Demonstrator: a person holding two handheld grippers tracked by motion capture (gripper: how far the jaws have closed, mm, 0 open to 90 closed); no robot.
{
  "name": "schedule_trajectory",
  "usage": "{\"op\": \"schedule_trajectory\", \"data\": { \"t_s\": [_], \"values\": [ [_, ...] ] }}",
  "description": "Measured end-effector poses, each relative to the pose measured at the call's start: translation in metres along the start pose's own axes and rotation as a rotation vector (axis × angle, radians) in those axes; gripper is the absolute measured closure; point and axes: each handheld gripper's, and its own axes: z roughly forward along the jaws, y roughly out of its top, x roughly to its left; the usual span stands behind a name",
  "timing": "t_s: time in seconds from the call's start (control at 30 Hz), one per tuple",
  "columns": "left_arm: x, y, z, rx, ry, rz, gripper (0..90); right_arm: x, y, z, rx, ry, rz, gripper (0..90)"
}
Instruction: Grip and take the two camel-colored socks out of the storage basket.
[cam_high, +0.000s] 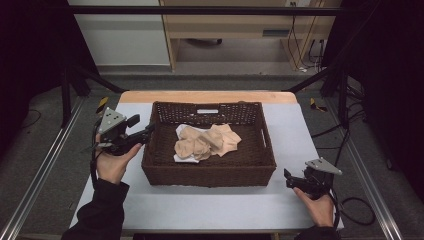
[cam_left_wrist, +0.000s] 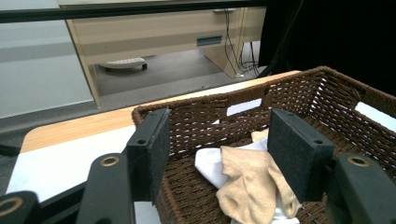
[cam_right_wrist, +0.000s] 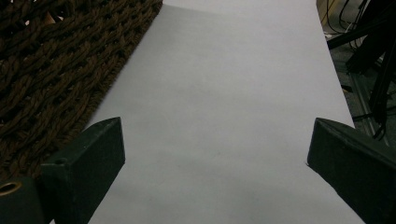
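White tabletop (cam_high: 210, 205) and wicker basket (cam_high: 210, 175) bear no readable writing.

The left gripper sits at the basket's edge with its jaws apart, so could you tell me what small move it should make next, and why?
Probably ease the left gripper forward and down into the basket toward the beige cloth. Its jaws stand open with nothing pressed between them, one straddling the wicker rim, and the cloth lies just ahead over a white piece. The right gripper rests open on the table, away from the pile.
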Motion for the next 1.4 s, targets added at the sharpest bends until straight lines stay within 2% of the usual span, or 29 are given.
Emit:
{"op": "schedule_trajectory", "data": {
  "t_s": [0.4,0.77,1.1,1.4],
  "values": [
    [-0.017,0.008,0.023,-0.038,-0.042,0.006,41.6,0.000,0.000,0.000,0.001,0.001,0.002,4.5],
    [-0.028,0.013,0.044,-0.030,-0.066,0.017,42.9,-0.001,0.000,0.000,-0.001,0.000,0.002,4.5],
    [-0.032,0.013,0.067,0.017,-0.065,0.026,43.9,-0.001,0.000,0.001,-0.002,0.002,0.002,4.5],
    [-0.046,0.015,0.089,0.029,-0.093,0.028,43.6,-0.001,0.000,0.000,-0.002,0.005,0.003,4.5]
  ]
}}
